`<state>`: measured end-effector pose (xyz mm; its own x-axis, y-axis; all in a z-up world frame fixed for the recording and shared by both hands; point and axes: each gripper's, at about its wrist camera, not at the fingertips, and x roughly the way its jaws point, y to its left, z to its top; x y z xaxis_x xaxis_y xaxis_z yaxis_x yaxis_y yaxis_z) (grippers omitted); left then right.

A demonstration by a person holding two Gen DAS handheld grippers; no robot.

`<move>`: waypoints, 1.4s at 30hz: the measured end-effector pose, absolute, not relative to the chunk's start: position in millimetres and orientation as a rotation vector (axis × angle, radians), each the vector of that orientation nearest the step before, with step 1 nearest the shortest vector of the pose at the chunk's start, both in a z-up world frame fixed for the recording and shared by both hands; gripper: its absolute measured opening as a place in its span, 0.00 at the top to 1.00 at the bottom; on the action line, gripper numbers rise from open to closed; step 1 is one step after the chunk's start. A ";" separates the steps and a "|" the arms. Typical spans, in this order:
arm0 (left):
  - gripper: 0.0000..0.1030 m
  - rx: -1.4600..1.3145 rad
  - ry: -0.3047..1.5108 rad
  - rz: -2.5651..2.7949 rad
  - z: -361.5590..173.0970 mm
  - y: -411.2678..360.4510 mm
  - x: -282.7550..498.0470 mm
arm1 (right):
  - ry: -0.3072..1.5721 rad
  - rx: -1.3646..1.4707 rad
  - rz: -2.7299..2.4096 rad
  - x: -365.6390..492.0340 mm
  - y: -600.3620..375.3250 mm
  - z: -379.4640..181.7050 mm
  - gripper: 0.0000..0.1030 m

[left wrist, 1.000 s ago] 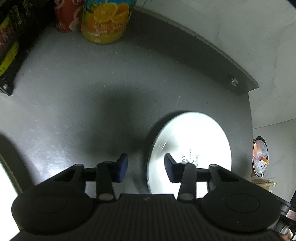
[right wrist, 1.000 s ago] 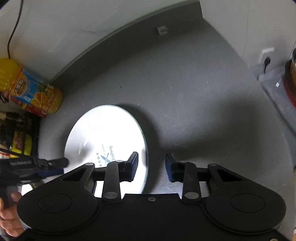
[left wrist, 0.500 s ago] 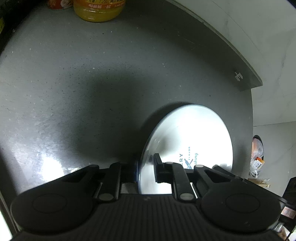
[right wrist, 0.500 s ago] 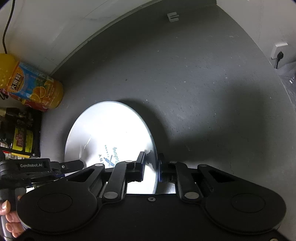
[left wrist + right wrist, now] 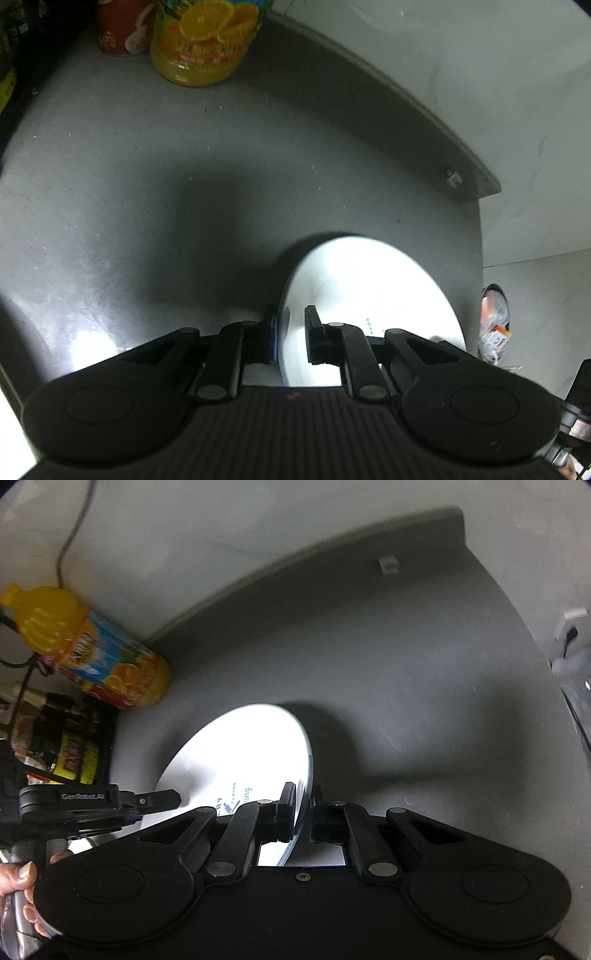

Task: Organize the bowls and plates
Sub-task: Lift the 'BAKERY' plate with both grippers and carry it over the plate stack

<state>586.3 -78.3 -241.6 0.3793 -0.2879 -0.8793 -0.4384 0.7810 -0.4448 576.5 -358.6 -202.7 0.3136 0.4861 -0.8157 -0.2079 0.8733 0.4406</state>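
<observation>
The dark grey countertop (image 5: 155, 192) fills both views, bounded at the back by a low grey upstand (image 5: 295, 557) against a pale wall (image 5: 461, 55).

White plate (image 5: 369, 295) — positioned over the near part of the countertop, tilted, held at two opposite edges. Printed lettering is visible near its centre.

Left gripper (image 5: 290, 332) — clamped on the plate's left rim; one finger sits under the rim, the other on the upper face. The jaws have just closed onto the rim.

Right gripper (image 5: 303, 808) — clamped on the plate's right rim, one pad on each face. These jaws too have just closed, with the rim between them. In the right wrist view the left gripper (image 5: 162, 799) appears at the plate's far side, with a person's hand (image 5: 22, 890) on its handle.

Orange juice bottle (image 5: 96, 653) — lying on its side at the back left corner, well apart from the plate. A red can (image 5: 120, 29) stands just beside it.
</observation>
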 end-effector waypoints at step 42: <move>0.93 -0.834 0.995 0.146 -167.7 75.1 410.5 | 1.121 0.249 0.648 464.8 -215.6 -153.6 0.93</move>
